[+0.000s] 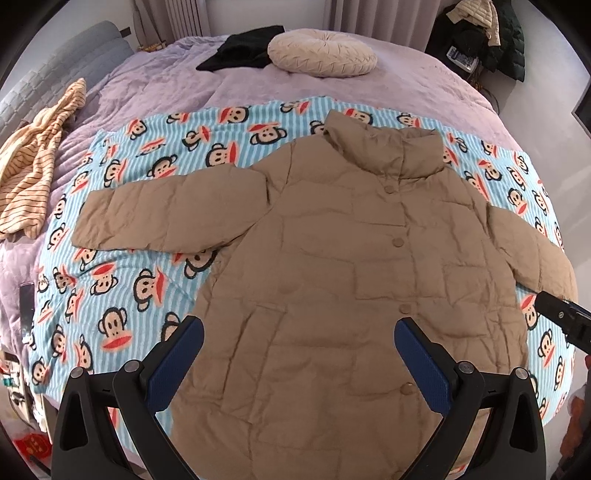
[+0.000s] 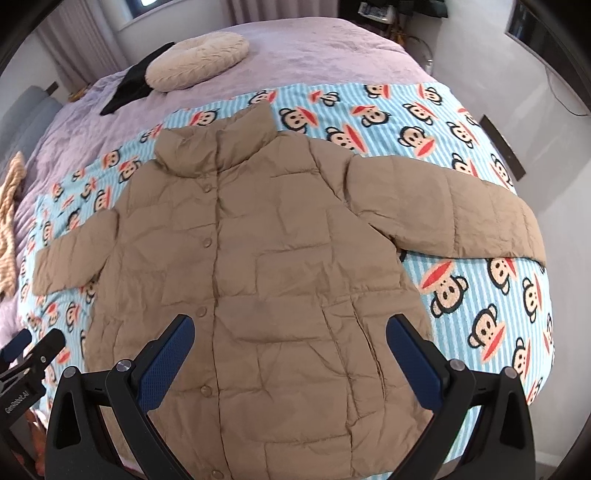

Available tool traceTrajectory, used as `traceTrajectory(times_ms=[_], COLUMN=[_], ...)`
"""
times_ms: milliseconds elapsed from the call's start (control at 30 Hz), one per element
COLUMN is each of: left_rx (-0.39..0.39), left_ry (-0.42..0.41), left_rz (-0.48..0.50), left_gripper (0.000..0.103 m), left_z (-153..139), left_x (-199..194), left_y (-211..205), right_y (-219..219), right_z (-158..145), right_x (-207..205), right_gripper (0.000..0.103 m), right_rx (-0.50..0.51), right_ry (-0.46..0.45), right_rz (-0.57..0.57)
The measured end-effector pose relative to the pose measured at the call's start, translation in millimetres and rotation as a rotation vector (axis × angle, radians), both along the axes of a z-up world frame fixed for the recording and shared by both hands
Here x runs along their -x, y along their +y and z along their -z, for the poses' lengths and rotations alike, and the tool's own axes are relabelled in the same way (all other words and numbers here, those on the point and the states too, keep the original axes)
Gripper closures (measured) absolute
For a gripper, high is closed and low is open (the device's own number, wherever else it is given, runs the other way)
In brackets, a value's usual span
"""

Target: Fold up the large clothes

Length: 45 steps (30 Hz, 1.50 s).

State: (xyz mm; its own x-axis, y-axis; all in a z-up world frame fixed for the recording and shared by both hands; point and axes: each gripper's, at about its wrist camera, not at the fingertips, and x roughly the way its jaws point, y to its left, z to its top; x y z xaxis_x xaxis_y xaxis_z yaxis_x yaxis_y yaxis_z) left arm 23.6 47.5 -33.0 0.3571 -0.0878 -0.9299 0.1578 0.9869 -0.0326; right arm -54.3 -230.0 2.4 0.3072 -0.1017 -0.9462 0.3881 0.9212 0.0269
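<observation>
A tan quilted jacket (image 1: pixel 332 258) lies flat and buttoned on a blue monkey-print blanket (image 1: pixel 140 280), collar away from me, both sleeves spread out sideways. My left gripper (image 1: pixel 299 336) is open and empty above the jacket's lower front. My right gripper (image 2: pixel 290 332) is open and empty above the lower front too; the jacket (image 2: pixel 258 258) fills that view. The right gripper's tip shows at the right edge of the left wrist view (image 1: pixel 565 321), and the left gripper's tip at the left edge of the right wrist view (image 2: pixel 33 350).
The blanket (image 2: pixel 461 295) lies on a purple bedspread (image 1: pixel 166 96). A round beige cushion (image 1: pixel 321 53) and a black garment (image 1: pixel 243 48) lie at the far end. A striped cream garment (image 1: pixel 33 162) lies at the left. Clothes hang at the far right (image 1: pixel 491 33).
</observation>
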Motion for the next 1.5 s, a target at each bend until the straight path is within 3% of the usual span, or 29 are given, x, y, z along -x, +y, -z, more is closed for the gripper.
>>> traceTrajectory(times_ms=[100,267,400,500,600,767,833,933,1100,1233,1267,1300,1333,1367,1400,1467,1500], left_rx=[-0.008,0.045,0.159,0.251,0.288,0.487,0.553,0.618,0.559,0.48,0.459,0.439,0.432,0.438,0.462,0.485,0.471], left_ry=[0.011,0.079,0.108,0.101,0.093,0.13,0.116,0.018,-0.071,-0.082,-0.079,-0.074,-0.06,-0.039,-0.032,-0.057,-0.096], left_rz=[-0.003,-0.01,-0.075,-0.151,-0.212,-0.279,-0.305,-0.321,-0.366,-0.455,-0.475,-0.496,-0.508,-0.514,-0.515,-0.499,-0.465], left_gripper=[0.0,0.0,0.0,0.0,0.0,0.0,0.0,0.0,0.0,0.0,0.004,0.025,0.04,0.07,0.086,0.09,0.09], left_z=[12.4,47.1,78.2,106.8,136.3,187.8,194.1,180.5,169.7,186.6,191.9,196.0,200.1,203.6,204.8,195.5,182.8], left_x=[-10.8,-39.2,-66.4,-92.7,-117.3,-154.3,-165.3,-177.8,-201.0,-216.7,-218.5,-221.5,-224.7,-227.5,-227.5,-223.8,-218.5], left_y=[18.5,67.4,122.6,165.8,193.6,223.6,234.2,254.2,287.2,311.1,316.2,319.8,324.1,329.4,336.2,340.3,338.5], right_y=[14.2,50.7,95.6,130.2,161.2,189.7,198.5,206.3,209.6,212.8,214.8,217.1,219.6,222.2,224.2,227.2,228.3], right_z=[7.3,31.9,59.2,72.6,90.7,124.2,134.3,139.2,140.9,142.7,143.1,143.5,143.6,144.5,145.6,148.3,151.9], right_x=[-6.2,-24.4,-45.3,-57.0,-69.4,-88.0,-95.9,-100.7,-122.9,-145.8,-152.4,-158.4,-164.7,-172.5,-178.3,-192.2,-199.6], right_gripper=[0.0,0.0,0.0,0.0,0.0,0.0,0.0,0.0,0.0,0.0,0.0,0.0,0.0,0.0,0.002,0.021,0.052], right_rx=[-0.02,-0.116,-0.124,-0.139,-0.185,-0.216,-0.236,-0.265,-0.279,-0.302,-0.307,-0.312,-0.319,-0.325,-0.332,-0.353,-0.359], right_ry=[-0.006,0.006,0.078,0.073,0.07,0.104,0.103,0.073,0.015,-0.022,-0.033,-0.044,-0.054,-0.067,-0.079,-0.1,-0.096], right_rz=[-0.014,-0.02,-0.068,-0.13,-0.172,-0.194,-0.209,-0.229,-0.231,-0.221,-0.223,-0.225,-0.226,-0.223,-0.218,-0.198,-0.185])
